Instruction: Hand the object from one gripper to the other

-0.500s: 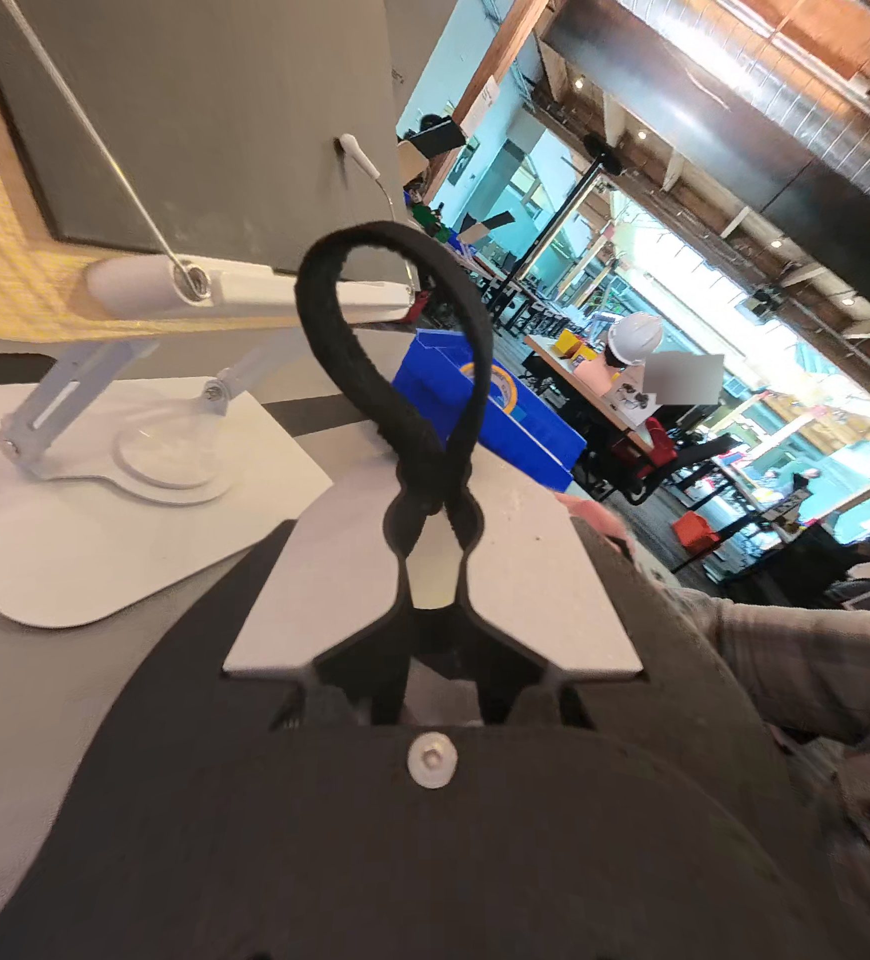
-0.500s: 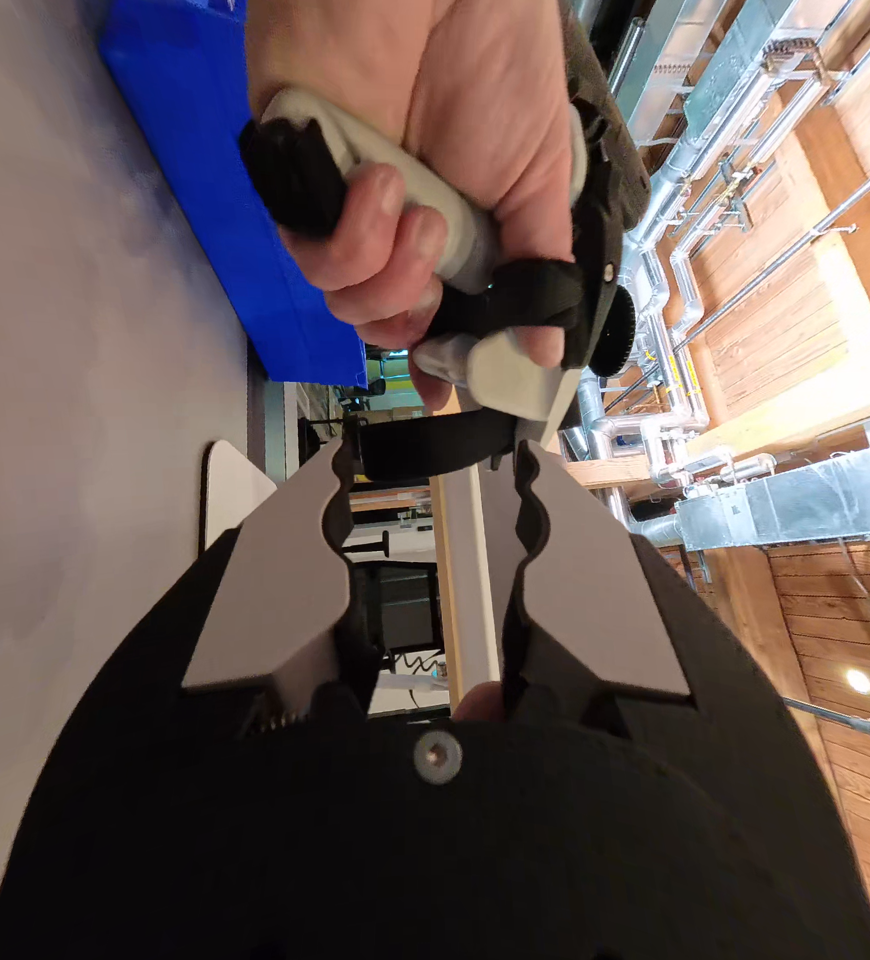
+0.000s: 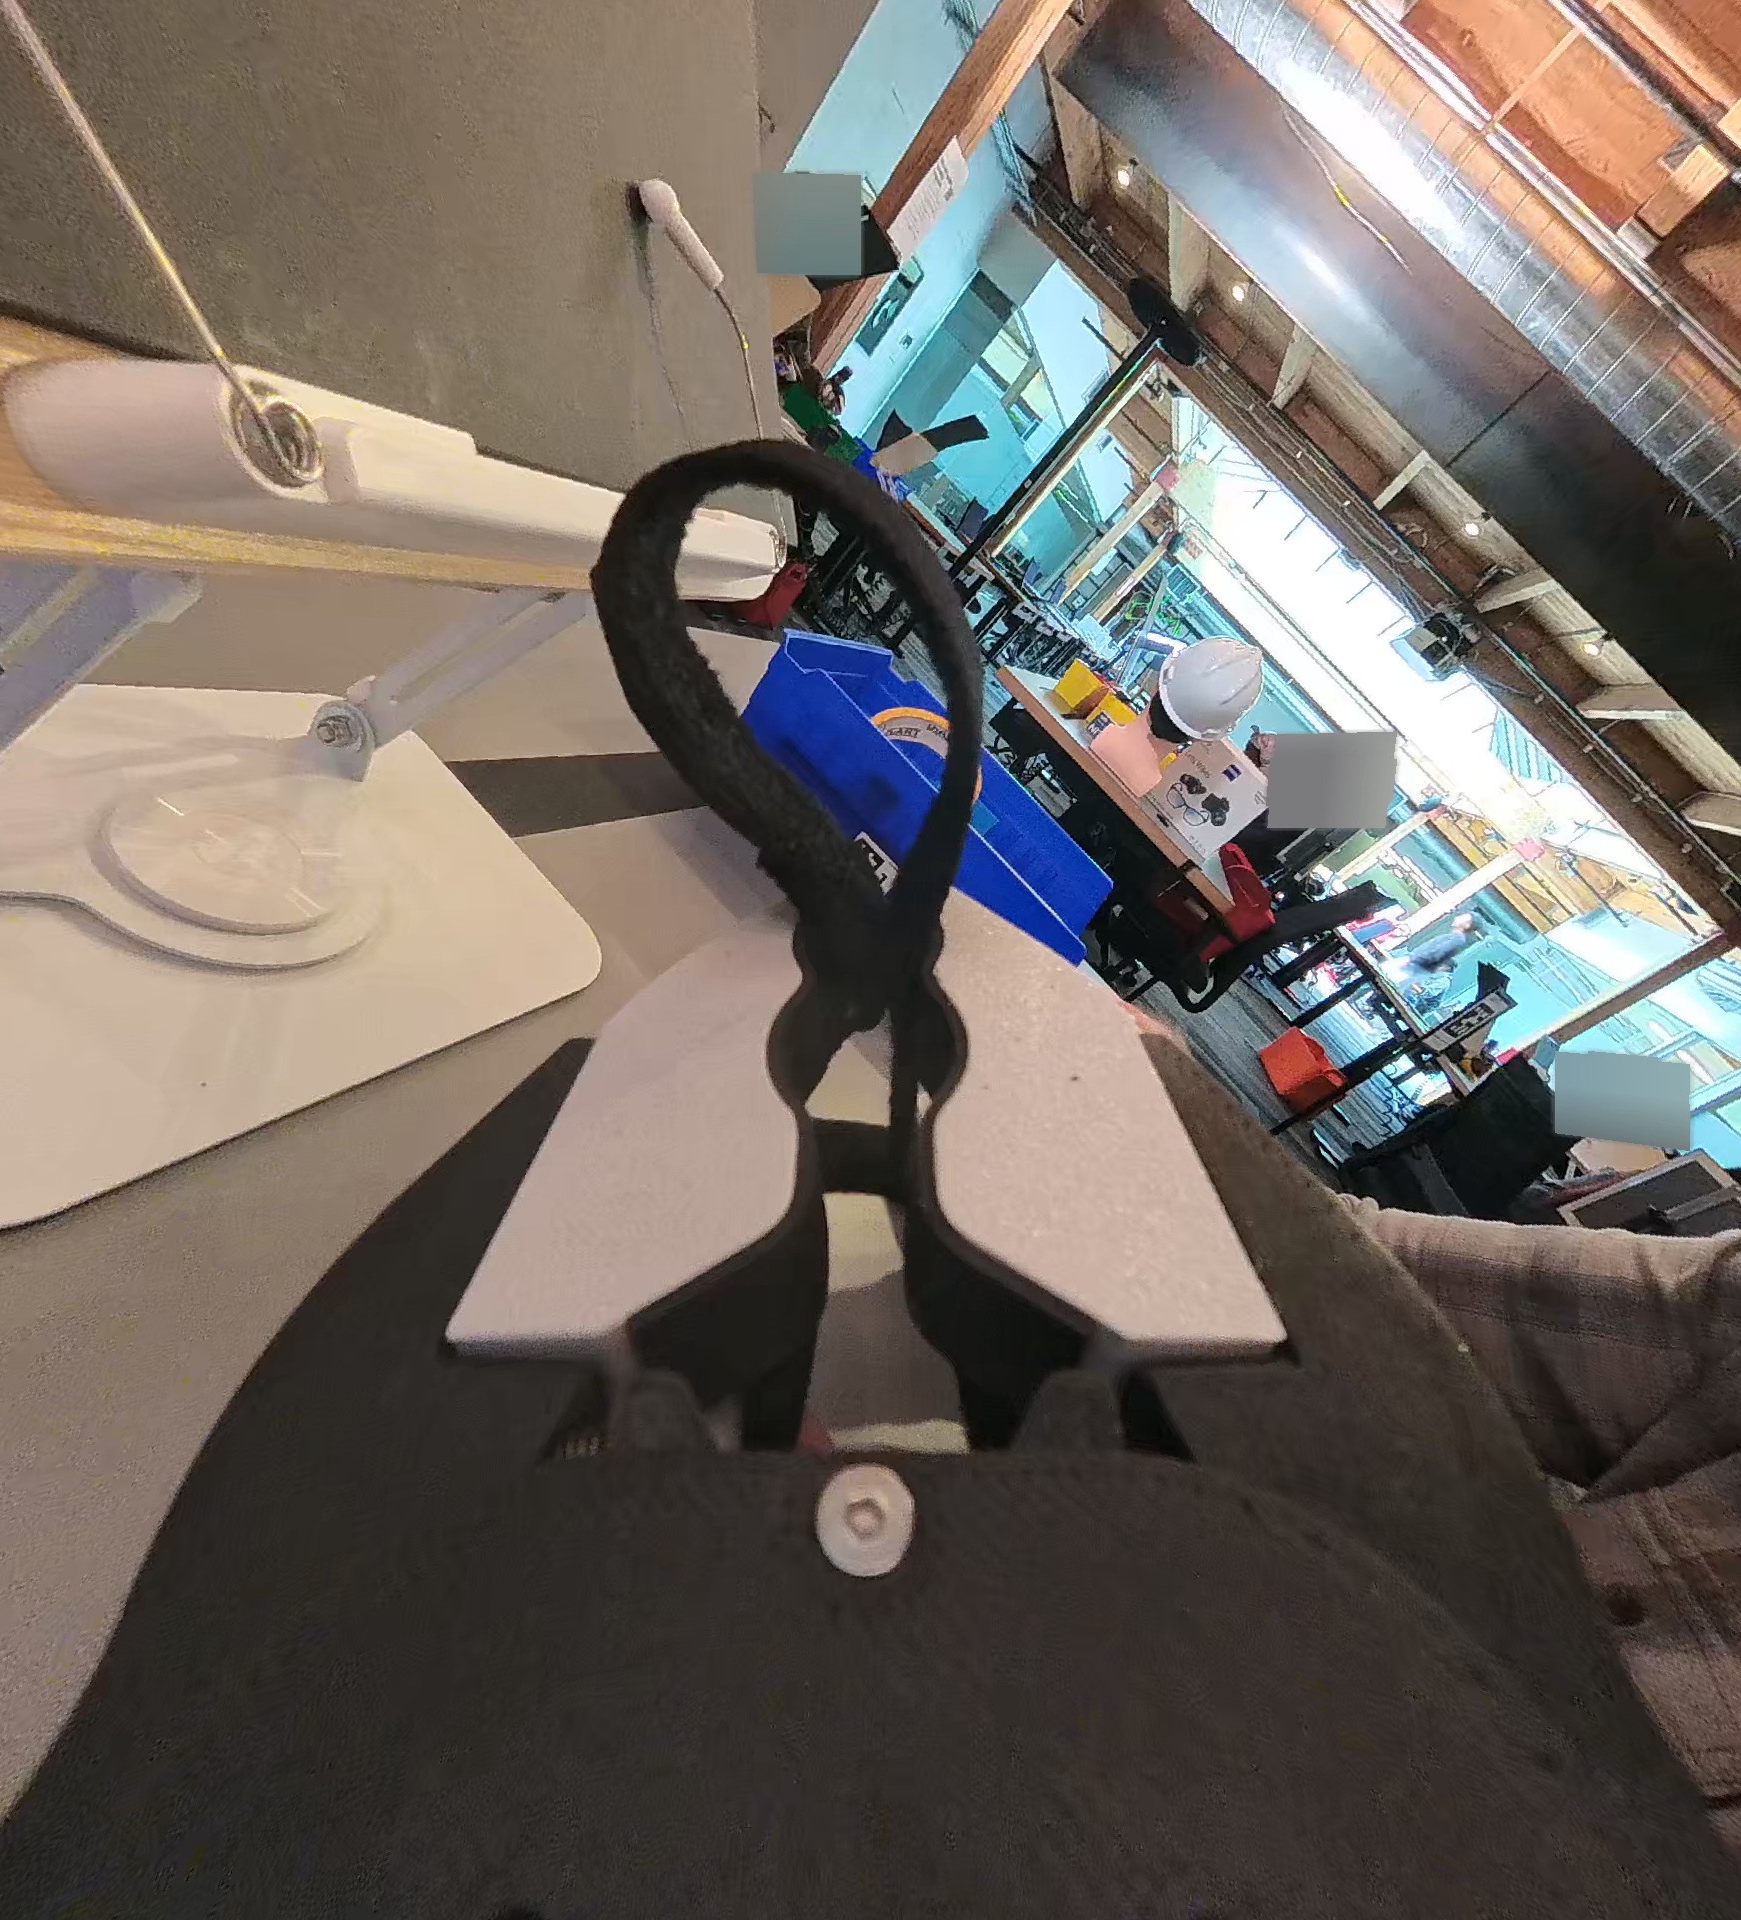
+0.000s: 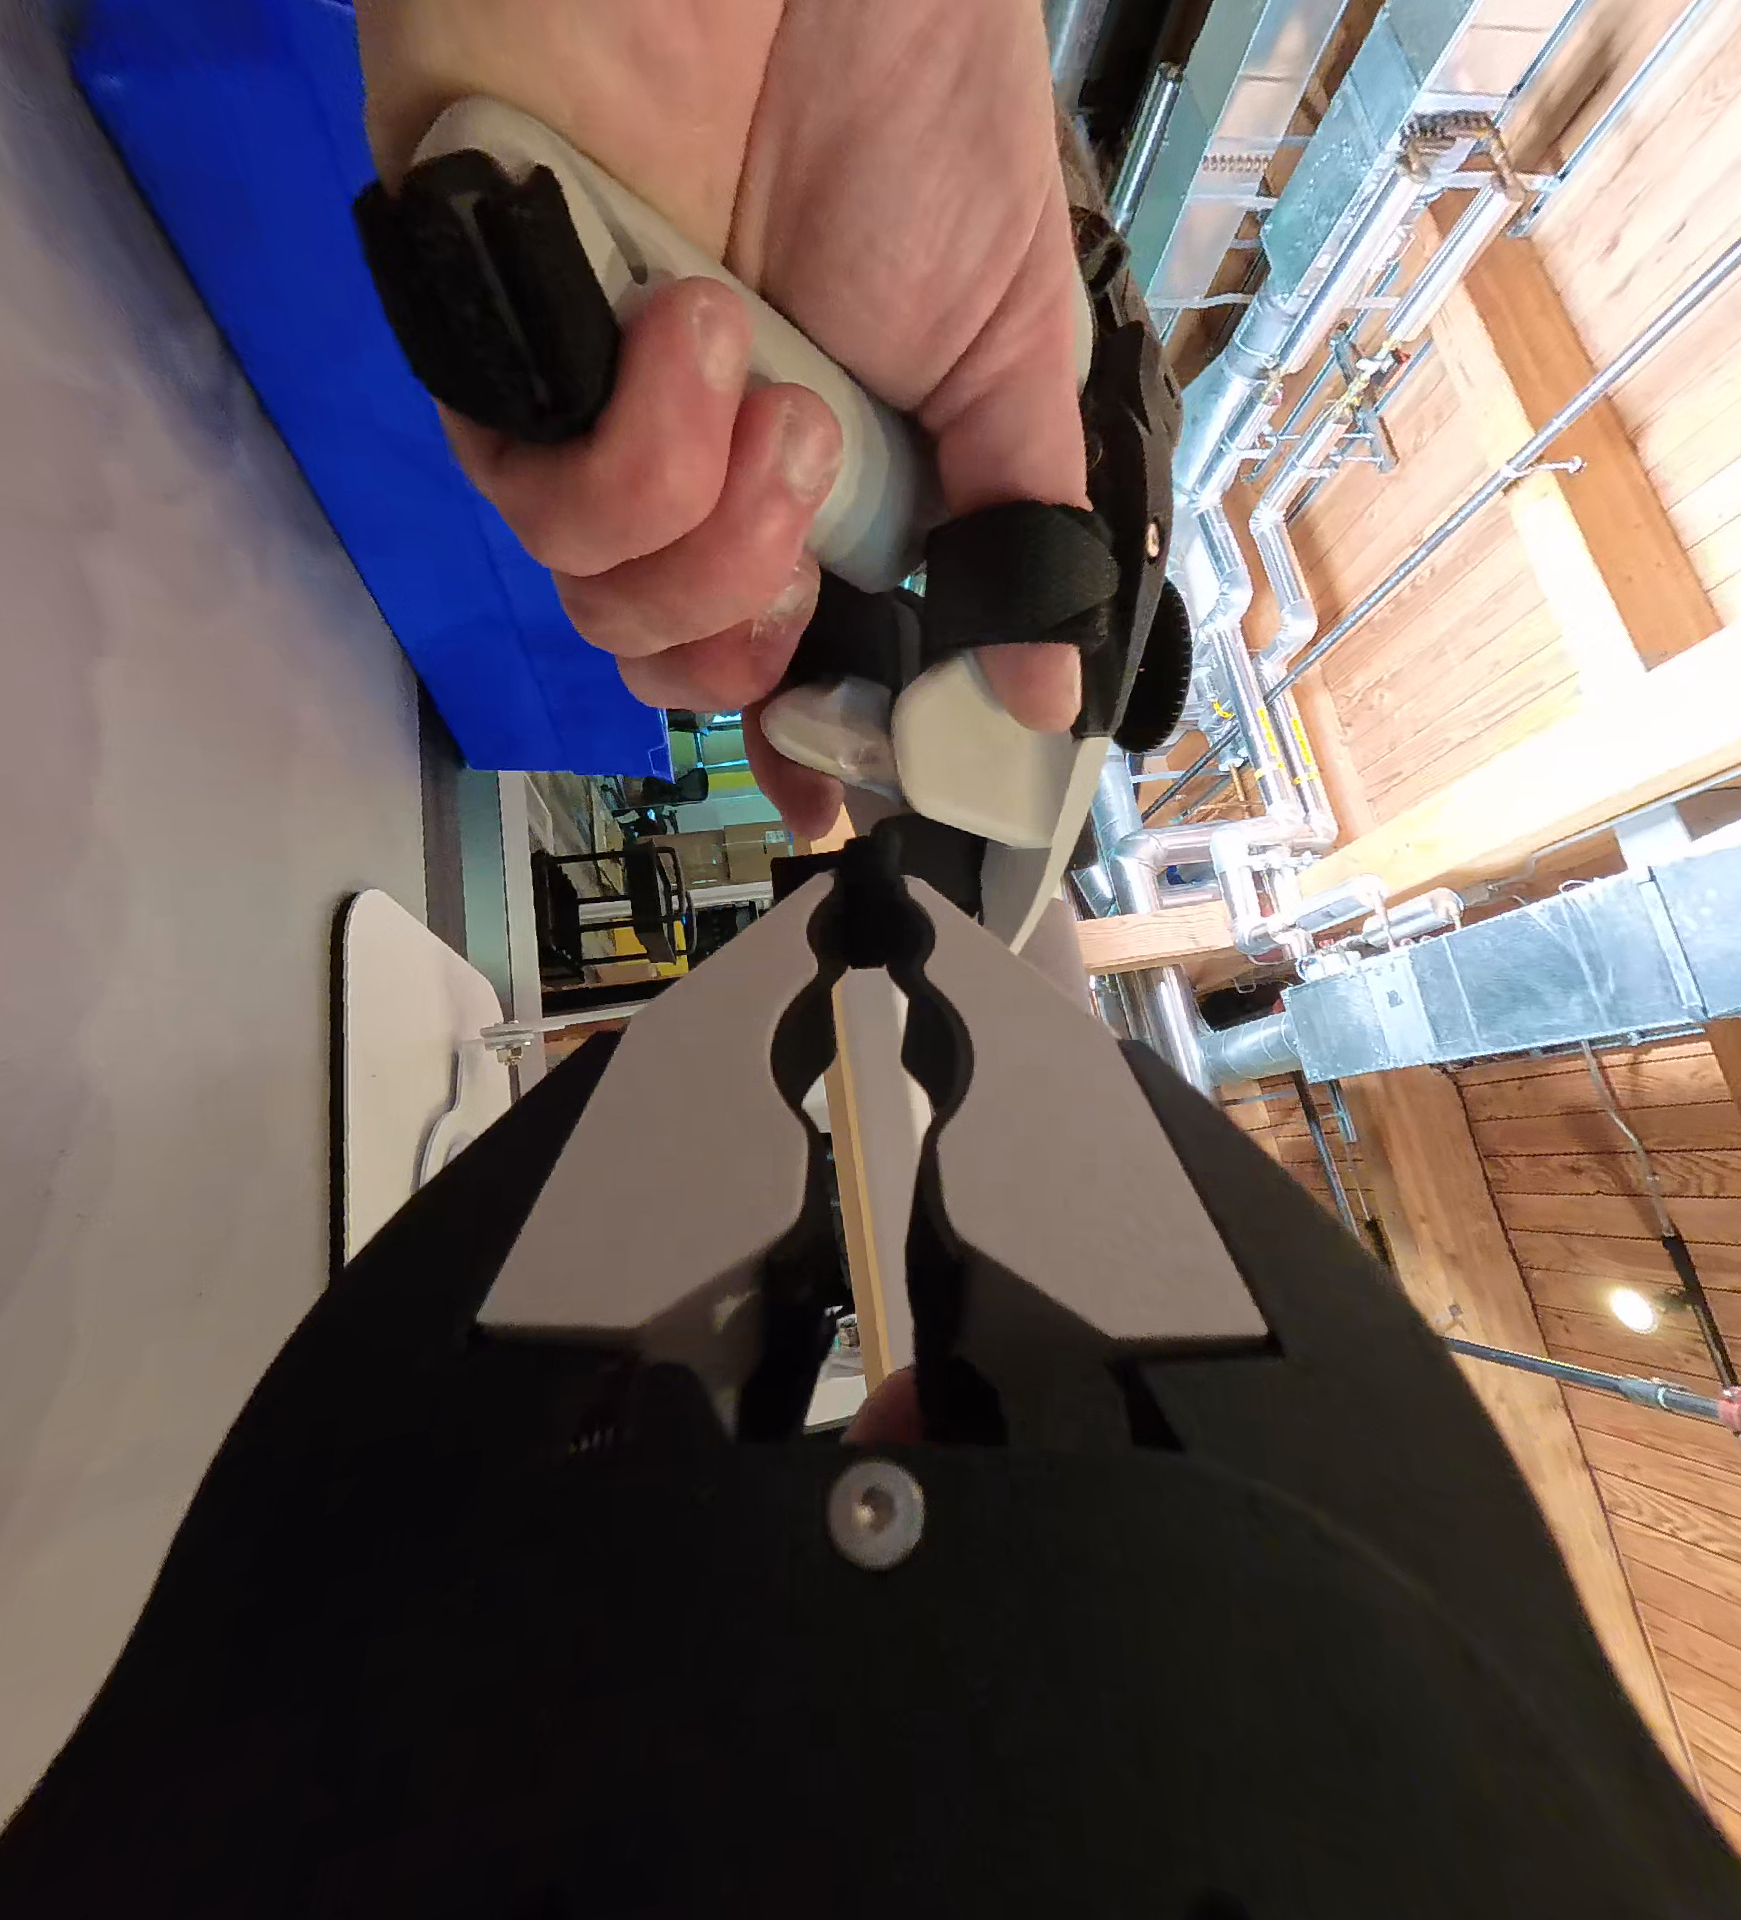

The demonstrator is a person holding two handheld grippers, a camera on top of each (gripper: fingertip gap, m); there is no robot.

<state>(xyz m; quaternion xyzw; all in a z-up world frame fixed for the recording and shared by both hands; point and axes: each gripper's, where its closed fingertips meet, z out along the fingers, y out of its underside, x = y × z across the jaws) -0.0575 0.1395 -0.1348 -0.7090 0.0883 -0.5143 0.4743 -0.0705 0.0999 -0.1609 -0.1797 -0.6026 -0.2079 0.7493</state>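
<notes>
The left gripper (image 3: 871, 1003) is clamped on the crossed lower ends of a black fabric strap loop (image 3: 793, 665), which stands up from the fingertips as a teardrop-shaped ring with open air around it; beyond the loop sits a blue plastic bin (image 3: 1022, 862) on the grey tabletop (image 3: 35, 1403), just past the fingertips and near the table's far edge; to the left a white stand base (image 3: 118, 1039) lies flat with rounded corners, its hinged arms rising to a white bar, and grey tabletop lies open between the base and the gripper; a plaid sleeve (image 3: 1593, 1351) enters from the right; the bin holds a roll of tape with printed lettering and carries a small label, and a box on a far workbench also bears print. In the right wrist view the right gripper (image 4: 871, 925) is pinched shut on a black piece that appears to be the same strap, directly beneath a hand (image 4: 845, 343) gripping the handle of the other gripper; the bin's blue wall (image 4: 326, 416) runs along the left, and pale tabletop lies open beside it.
</notes>
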